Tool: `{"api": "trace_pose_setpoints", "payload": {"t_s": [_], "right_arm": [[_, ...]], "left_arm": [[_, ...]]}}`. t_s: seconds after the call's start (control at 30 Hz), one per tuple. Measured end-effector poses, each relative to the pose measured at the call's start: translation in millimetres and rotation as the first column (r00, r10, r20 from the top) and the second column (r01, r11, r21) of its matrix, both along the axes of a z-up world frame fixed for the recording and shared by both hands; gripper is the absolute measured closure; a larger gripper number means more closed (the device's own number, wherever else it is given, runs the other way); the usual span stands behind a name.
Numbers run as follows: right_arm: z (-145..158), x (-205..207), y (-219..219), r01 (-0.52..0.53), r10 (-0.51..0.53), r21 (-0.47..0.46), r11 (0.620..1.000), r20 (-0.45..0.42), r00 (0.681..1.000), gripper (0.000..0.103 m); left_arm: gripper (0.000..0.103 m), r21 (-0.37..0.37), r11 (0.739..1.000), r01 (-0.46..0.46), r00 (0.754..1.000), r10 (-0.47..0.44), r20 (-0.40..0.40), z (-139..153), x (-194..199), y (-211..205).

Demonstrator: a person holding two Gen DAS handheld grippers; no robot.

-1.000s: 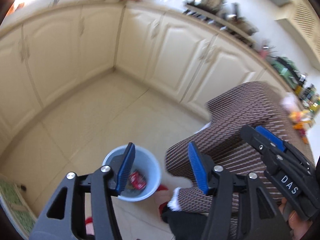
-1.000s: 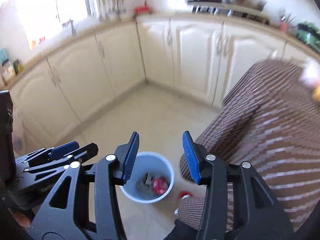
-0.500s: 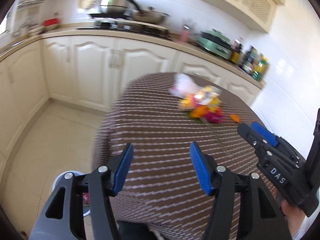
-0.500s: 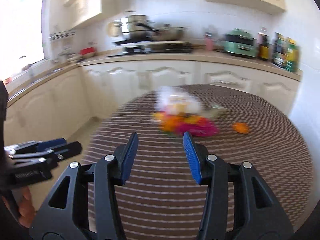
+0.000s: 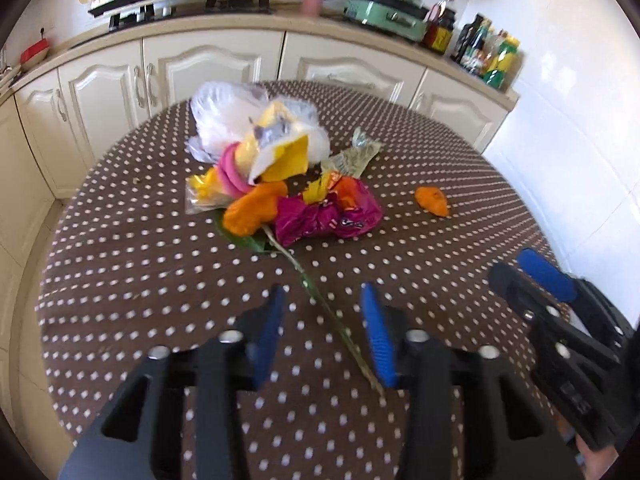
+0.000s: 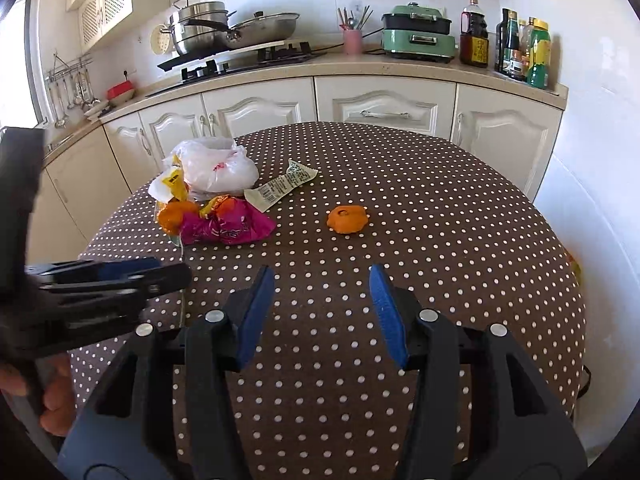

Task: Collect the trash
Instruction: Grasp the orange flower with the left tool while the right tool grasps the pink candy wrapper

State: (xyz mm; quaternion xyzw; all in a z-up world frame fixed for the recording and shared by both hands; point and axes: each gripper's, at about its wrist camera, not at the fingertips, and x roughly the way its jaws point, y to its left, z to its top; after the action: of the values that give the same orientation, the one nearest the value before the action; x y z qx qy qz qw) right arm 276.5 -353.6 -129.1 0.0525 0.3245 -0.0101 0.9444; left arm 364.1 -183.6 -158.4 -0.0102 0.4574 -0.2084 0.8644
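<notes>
A trash pile lies on the round brown dotted table (image 5: 120, 260): a white plastic bag (image 5: 224, 116), a yellow wrapper (image 5: 284, 160), orange peel and a magenta wrapper (image 5: 328, 216). A long green stem (image 5: 316, 284) runs from the pile toward my left gripper (image 5: 322, 308). Its jaws are closing, above the stem and not pressing on it. A lone orange peel (image 6: 347, 218) lies ahead of my right gripper (image 6: 322, 284), whose jaws are opening with nothing between them. A printed paper wrapper (image 6: 280, 188) lies beside the pile.
Cream cabinets (image 6: 384, 108) and a counter curve behind the table, bearing pots (image 6: 208, 28), a green appliance (image 6: 418, 32) and bottles (image 6: 520, 48). A white wall (image 6: 592, 200) stands close on the right. The table's edge drops off to the left.
Both views swung from the blue bin on the floor up to the table, and the trash pile is now closer. The left jaws stand narrower than before.
</notes>
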Motion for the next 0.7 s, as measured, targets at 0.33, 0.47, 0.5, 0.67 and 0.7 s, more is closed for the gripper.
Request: {"api": "trace_pose_setpoints", "payload": {"t_s": [0.33,0.47,0.5,0.67,0.7], "right_arm": [[-0.9,35.9,25.1,-0.097,0.096,-0.03,0.995,-0.043,0.994,0.049],[-5.3,58.4,37.3,-0.127,0.127,0.006,0.992,-0.075,0.989,0.039],[-6.2,64.1,39.7,-0.122,0.123,0.015,0.992,-0.089,0.988,0.039],[-12.1,91.9,56.0,-0.102,0.098,-0.026,0.994,-0.121,0.988,0.04],[-14.7,97.3,56.1,-0.102,0.098,-0.019,0.995,-0.136,0.986,0.053]], "left_arm": [[0.1,-0.012,1.0,-0.016,0.996,0.017,0.082,7.9,-22.0,30.7],[0.1,-0.038,0.998,-0.044,0.992,0.048,0.113,18.2,-35.3,56.0],[0.1,-0.039,0.998,-0.058,0.99,0.063,0.128,21.2,-38.5,63.1],[0.1,-0.077,0.995,-0.063,0.987,0.074,0.143,29.2,-45.4,84.1],[0.1,-0.087,0.994,-0.061,0.987,0.073,0.145,31.1,-47.3,86.7]]}}
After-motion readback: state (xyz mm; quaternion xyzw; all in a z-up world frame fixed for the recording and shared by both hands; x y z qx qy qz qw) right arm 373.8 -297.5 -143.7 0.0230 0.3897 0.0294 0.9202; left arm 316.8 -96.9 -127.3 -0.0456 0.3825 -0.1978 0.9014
